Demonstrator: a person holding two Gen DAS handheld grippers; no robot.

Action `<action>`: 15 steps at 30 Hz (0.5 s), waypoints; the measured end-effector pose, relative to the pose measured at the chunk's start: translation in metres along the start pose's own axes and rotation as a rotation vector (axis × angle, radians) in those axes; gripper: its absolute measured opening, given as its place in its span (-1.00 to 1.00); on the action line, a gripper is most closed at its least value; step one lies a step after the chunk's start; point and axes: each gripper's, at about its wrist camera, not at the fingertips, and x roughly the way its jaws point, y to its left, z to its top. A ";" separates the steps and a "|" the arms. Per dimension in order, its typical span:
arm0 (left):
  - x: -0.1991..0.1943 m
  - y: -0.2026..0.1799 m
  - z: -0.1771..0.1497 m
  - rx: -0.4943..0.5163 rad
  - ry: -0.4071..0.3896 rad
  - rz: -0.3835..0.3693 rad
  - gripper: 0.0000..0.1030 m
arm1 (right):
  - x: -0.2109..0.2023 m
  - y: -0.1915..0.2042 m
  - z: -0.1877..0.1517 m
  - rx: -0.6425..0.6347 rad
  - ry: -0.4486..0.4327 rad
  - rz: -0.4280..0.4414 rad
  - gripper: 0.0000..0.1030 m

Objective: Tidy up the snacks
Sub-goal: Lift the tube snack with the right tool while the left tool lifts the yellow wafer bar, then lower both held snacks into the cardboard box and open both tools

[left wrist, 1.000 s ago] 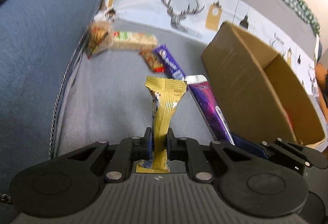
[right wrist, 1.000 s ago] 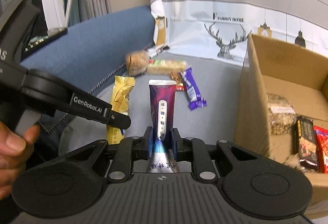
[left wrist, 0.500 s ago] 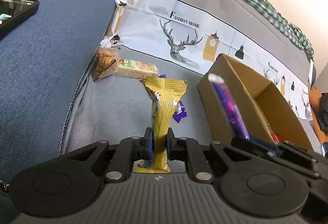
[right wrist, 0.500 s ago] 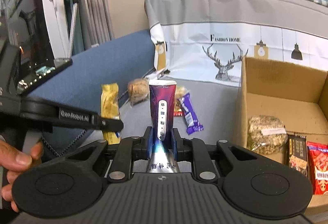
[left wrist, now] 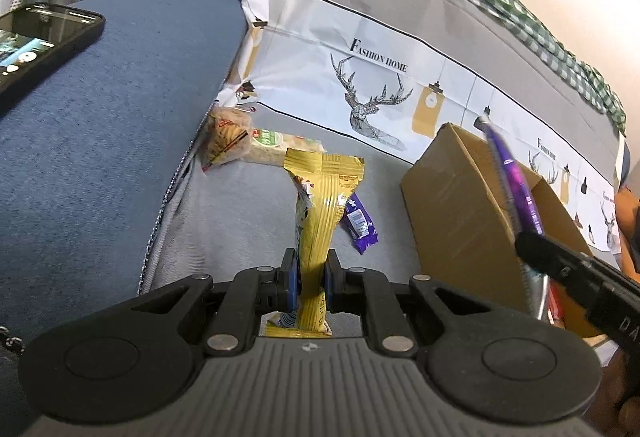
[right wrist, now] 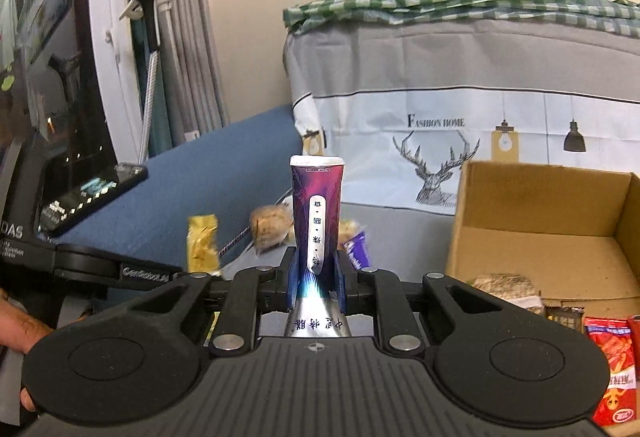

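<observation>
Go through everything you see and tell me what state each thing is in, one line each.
Left claw: shut on yellow bar.
Yellow bar: held upright, off the seat.
Right claw: shut on purple pack.
Purple pack: held upright, not in the box.
Box: open, some snacks inside.
Purple bar: lying loose on the seat.
Green-label bar: lying on the seat.
Phone: screen on, lying on the blue armrest.
</observation>
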 end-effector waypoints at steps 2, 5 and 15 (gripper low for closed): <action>-0.003 -0.001 0.002 -0.012 0.001 0.007 -0.74 | -0.003 -0.006 0.003 0.019 -0.014 -0.005 -0.63; -0.008 -0.008 0.007 -0.029 -0.009 0.018 -0.74 | -0.007 -0.016 0.008 0.046 -0.034 -0.014 -0.63; -0.019 -0.088 0.039 0.020 -0.080 -0.056 -0.74 | -0.020 -0.062 0.020 0.157 -0.079 -0.101 -0.63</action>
